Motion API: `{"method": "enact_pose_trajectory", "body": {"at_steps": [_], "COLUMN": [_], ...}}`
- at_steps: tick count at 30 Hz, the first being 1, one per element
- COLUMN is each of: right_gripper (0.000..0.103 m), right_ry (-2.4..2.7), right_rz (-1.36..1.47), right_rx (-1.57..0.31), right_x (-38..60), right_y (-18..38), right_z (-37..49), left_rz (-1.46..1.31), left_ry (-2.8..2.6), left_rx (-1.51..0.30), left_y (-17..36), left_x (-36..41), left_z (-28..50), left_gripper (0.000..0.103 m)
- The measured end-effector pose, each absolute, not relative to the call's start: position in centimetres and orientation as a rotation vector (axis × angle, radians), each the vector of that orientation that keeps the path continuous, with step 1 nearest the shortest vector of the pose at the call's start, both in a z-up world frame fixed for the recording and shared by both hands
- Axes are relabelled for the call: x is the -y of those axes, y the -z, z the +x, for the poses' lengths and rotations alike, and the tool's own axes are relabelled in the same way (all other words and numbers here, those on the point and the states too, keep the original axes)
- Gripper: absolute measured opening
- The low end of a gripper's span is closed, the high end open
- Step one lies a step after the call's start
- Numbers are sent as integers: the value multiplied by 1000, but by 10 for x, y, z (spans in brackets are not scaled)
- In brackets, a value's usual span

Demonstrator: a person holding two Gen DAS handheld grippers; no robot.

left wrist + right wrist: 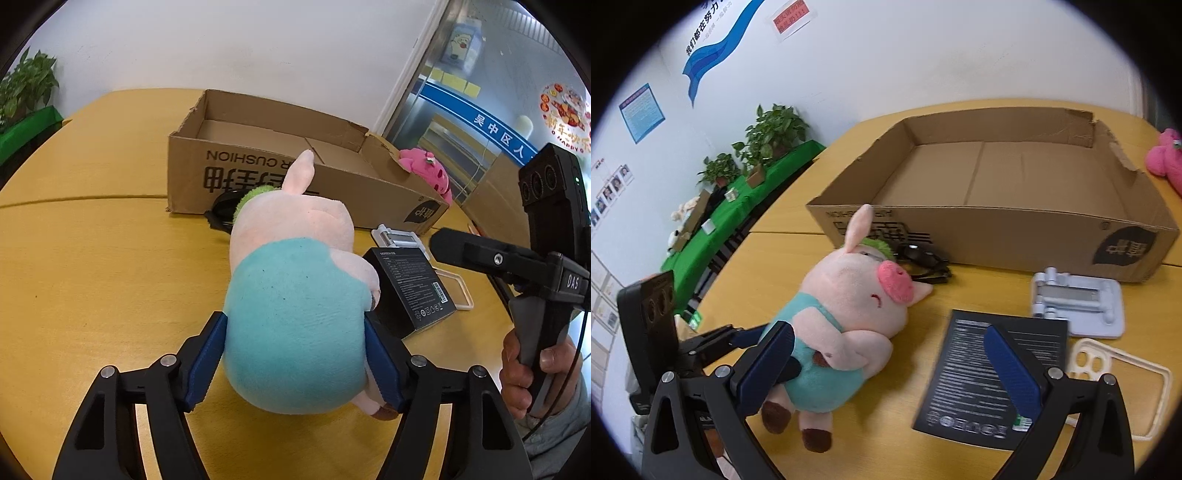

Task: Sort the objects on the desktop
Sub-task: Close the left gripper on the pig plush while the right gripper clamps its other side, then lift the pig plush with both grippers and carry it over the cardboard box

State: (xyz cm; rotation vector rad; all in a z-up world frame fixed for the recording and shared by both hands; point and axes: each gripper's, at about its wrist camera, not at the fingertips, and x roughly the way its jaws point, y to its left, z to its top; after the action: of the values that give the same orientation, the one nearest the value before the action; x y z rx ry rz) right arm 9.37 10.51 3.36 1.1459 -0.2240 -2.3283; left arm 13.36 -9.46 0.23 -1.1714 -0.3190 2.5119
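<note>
While the plush pig (295,306) lies on its side on the yellow table (110,266), the left gripper (295,354) has its two blue pads pressed into either flank of the toy's teal-clad body, so the jaws are closed on it about as far as the stuffing allows. From the right wrist view the pig's head points toward the cardboard box (1015,206), snout up, one ear raised against the box's printed front wall, brown hooves toward the camera. A tangle of black cable (923,262) sits between the pig's head and the box, touching the foot of that wall.

The right gripper (890,365) hovers over the table with its jaws spread wide and nothing between them; its left finger hangs in front of the pig's back, its right finger over the black carton (964,373). That flat black carton lies just beside the pig, on the side away from the left gripper. Beyond it, nearer the box's front corner, rests a grey folding stand (1078,306), and next to the carton a pale phone case (1123,384) lies flat. A pink plush toy (1167,158) sits on the table past the box's torn end wall. The box itself stands open-topped with a bare floor.
</note>
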Motion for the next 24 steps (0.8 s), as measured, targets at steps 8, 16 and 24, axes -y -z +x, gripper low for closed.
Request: {"method": "enact_pose_trajectory", "body": {"at_steps": [8,16,24], "right_gripper": [102,100,91], "right_ry": [2090,2072,2142], "right_rz": [1277,1271,1081], "right_rx": [282,191,141], "right_x": [-52,-22,-30], "right_y": [-1,6,-40], "right_z": [56,63,68], "left_rz": [-1175,-1185,-1062], "left_ry": [-2490,-2460,-2489], "left_rx": [371,383,294], "left_y": [0,-3,-51], "left_x": [107,110,95], "left_z": [136,141,142], "left_gripper": [72,62,57]}}
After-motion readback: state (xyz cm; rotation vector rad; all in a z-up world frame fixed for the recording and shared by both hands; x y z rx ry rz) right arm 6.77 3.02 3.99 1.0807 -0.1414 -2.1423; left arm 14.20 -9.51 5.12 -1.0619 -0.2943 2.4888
